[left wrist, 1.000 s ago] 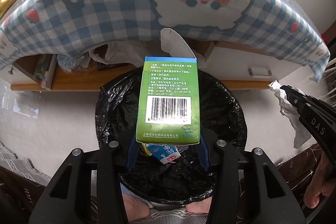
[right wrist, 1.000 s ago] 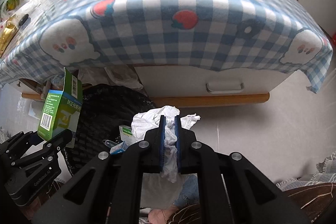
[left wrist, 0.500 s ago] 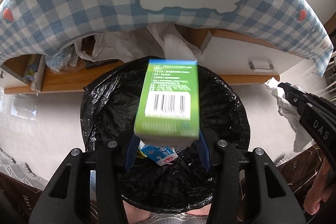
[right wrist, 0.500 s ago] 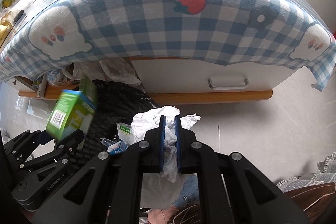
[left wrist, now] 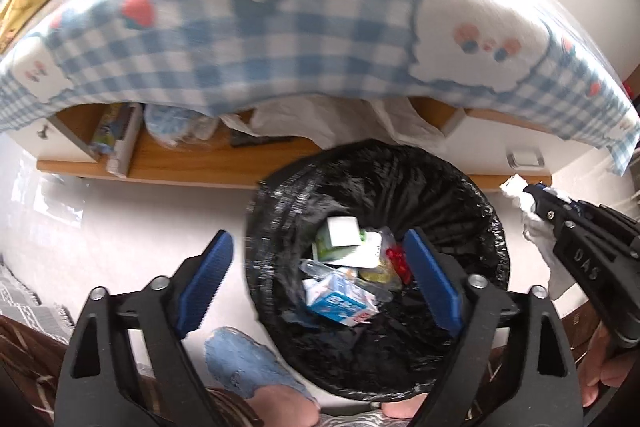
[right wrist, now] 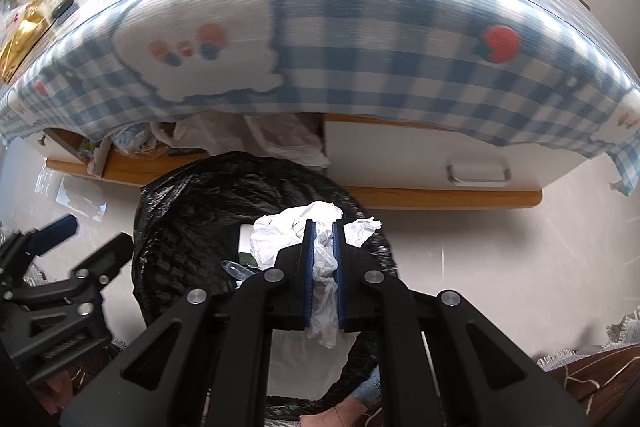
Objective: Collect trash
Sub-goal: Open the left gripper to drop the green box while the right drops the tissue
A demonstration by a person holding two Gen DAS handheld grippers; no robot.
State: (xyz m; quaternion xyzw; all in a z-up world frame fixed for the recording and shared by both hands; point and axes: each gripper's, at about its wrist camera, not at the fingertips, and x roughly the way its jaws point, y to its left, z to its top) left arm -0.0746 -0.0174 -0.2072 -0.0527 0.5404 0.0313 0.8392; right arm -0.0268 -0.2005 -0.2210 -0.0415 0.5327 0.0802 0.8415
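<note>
A round bin lined with a black bag [left wrist: 472, 211] stands on the floor in front of the table. The green box [left wrist: 338, 239] lies inside it among other trash, with a blue and white carton [left wrist: 340, 301] beside it. My left gripper [left wrist: 316, 279] is open and empty, its jaws wide apart over the bin's left side. My right gripper [right wrist: 320, 251] is shut on a crumpled white tissue [right wrist: 296, 227] and holds it above the bin [right wrist: 192, 211]. The right gripper and tissue also show at the right edge of the left wrist view [left wrist: 532, 203].
A table with a blue checked cloth [left wrist: 300, 39] overhangs the bin. Under it are a wooden shelf [left wrist: 192, 163] with clutter, white plastic bags [left wrist: 320, 123] and a white drawer [right wrist: 476, 171]. A person's foot [left wrist: 248, 367] is near the bin.
My left gripper opened and the green box dropped into the bin. The left gripper shifted left. My right gripper moved left over the bin with the tissue.
</note>
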